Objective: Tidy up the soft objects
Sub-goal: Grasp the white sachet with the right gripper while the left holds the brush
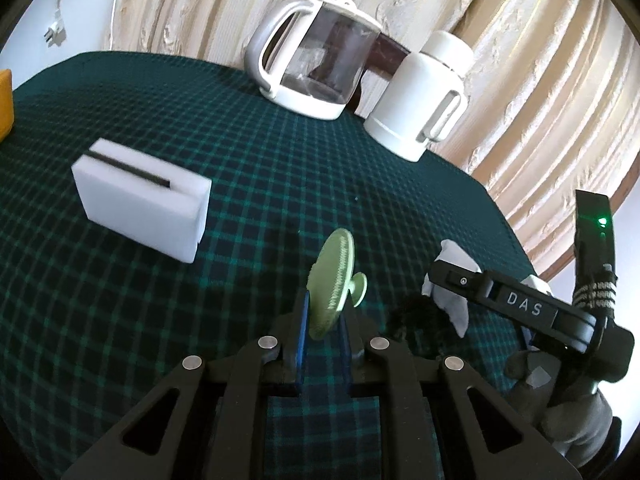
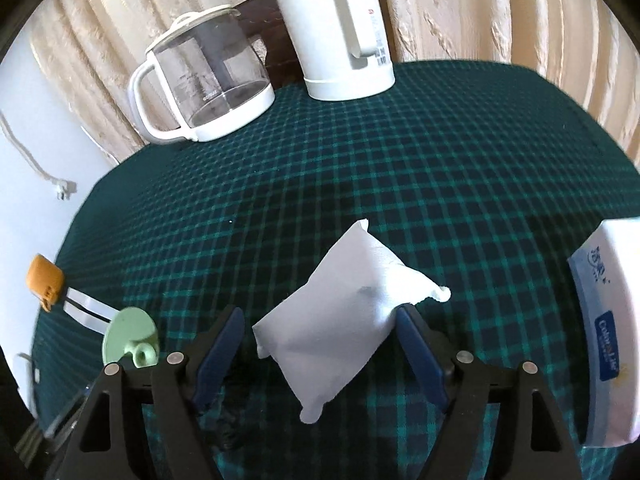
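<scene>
My left gripper (image 1: 324, 320) is shut on a green round silicone scrubber (image 1: 333, 282) and holds it on edge above the checked tablecloth (image 1: 248, 160); the scrubber also shows in the right wrist view (image 2: 130, 336). My right gripper (image 2: 320, 336) is open, its blue pads (image 2: 420, 352) on either side of a white soft pouch (image 2: 344, 308) lying on the cloth; the right pad touches the pouch. A white sponge block (image 1: 142, 200) with a dark slit sits at the left. The right gripper body (image 1: 520, 308) is close on my left gripper's right.
A glass carafe (image 1: 316, 60) and a white kettle (image 1: 424, 96) stand at the table's far edge before a beige curtain. A white and blue tissue pack (image 2: 612, 328) lies at the right. An orange object (image 2: 44, 280) is at the left edge. A dark fuzzy item (image 1: 420, 320) lies beside the pouch.
</scene>
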`<state>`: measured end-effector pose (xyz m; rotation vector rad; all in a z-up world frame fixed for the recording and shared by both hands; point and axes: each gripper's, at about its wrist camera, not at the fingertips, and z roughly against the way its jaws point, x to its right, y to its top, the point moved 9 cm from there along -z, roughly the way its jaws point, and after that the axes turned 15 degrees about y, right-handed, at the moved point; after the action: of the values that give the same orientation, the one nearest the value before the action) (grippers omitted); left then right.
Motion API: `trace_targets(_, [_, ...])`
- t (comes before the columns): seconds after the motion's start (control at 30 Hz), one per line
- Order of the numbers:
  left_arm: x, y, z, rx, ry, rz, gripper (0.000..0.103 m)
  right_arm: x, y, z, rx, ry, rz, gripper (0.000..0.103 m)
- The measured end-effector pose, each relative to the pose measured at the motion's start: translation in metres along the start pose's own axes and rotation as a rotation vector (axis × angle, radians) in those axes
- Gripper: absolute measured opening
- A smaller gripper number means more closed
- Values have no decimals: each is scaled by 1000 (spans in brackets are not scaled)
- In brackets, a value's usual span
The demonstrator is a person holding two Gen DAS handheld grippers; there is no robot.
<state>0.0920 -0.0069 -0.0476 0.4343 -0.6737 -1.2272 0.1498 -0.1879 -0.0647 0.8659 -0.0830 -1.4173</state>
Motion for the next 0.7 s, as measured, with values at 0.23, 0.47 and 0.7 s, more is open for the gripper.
trace_targets(0.23, [3,-4,-11,-48,-2,0,13,-5,-3,5,12,17,47,48])
trace_targets(0.47, [4,1,0,6,-37,4,8,-11,-7,30,70,51,64,38])
trace_targets(0.7, [3,5,7,37,-44,6,8,-14,-13,57,121,76,66,38])
